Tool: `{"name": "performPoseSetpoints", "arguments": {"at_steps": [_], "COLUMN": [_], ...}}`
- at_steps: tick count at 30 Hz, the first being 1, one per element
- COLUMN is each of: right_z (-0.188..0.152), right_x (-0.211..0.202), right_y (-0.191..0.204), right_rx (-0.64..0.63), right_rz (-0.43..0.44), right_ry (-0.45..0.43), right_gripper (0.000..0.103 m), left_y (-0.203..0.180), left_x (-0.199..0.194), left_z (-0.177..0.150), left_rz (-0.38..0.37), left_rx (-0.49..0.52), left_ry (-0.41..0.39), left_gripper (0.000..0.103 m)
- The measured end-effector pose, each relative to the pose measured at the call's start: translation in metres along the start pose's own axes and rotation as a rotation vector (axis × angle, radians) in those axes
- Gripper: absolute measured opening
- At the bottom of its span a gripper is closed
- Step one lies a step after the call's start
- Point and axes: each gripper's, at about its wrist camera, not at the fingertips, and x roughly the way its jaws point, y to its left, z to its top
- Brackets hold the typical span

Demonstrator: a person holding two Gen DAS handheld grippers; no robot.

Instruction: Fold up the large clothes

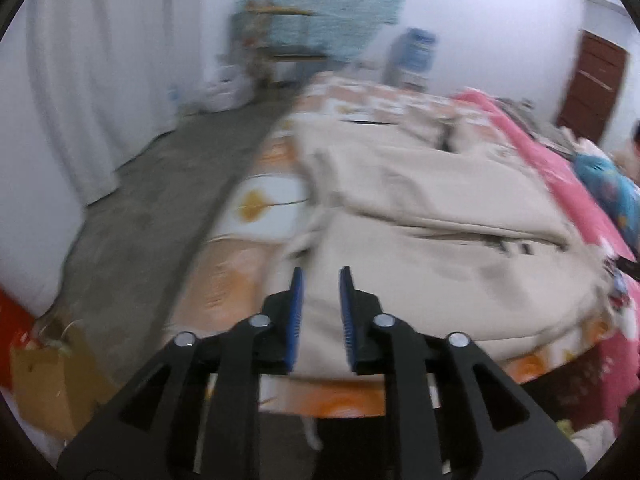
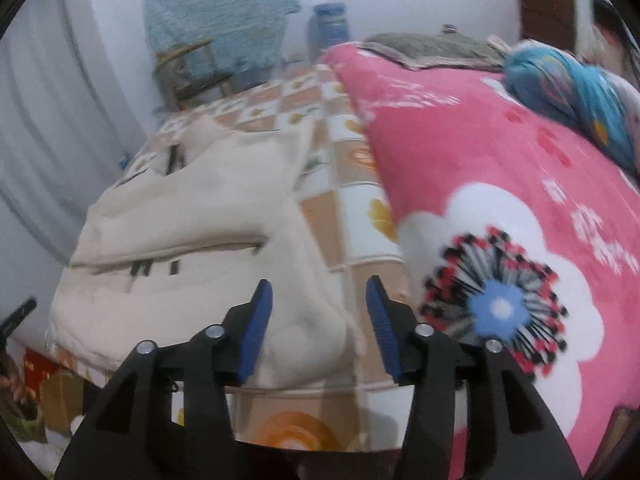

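On the bed (image 2: 340, 216), a strip of bare checked sheet runs between the beige garment (image 2: 192, 216) and the thick pink blanket (image 2: 500, 184), wide enough for a gripper to pass. The blanket rises as a wall along that strip, with a blue bundle (image 2: 568, 88) on top. Along the bed's left edge the grey floor (image 1: 152, 200) lies open up to the white curtain (image 1: 80, 80); a cardboard box (image 1: 44, 380) sits near the bed's near corner.

1 beige garment (image 1: 432, 216), 1 pink blanket (image 2: 500, 168), 2 tongs (image 1: 322, 276)
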Motion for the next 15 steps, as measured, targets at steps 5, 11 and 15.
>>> {"name": "performPoseSetpoints", "arguments": {"at_steps": [5, 11, 15], "right_z": [0.005, 0.013, 0.016], "right_x": [0.028, 0.051, 0.065], "right_y": [0.016, 0.013, 0.017], "right_rx": [-0.094, -0.079, -0.109], "right_rz": [-0.082, -0.078, -0.079], "right_ry": [0.035, 0.065, 0.087], "right_gripper": [0.051, 0.051, 0.037], "left_y": [-0.037, -0.008, 0.007], "left_x": [0.033, 0.065, 0.076], "left_z": [0.006, 0.012, 0.012], "left_rz": [0.111, 0.184, 0.104], "left_rx": [0.135, 0.080, 0.024], "left_ry": [0.011, 0.089, 0.119], "left_gripper": [0.028, 0.028, 0.028]}}
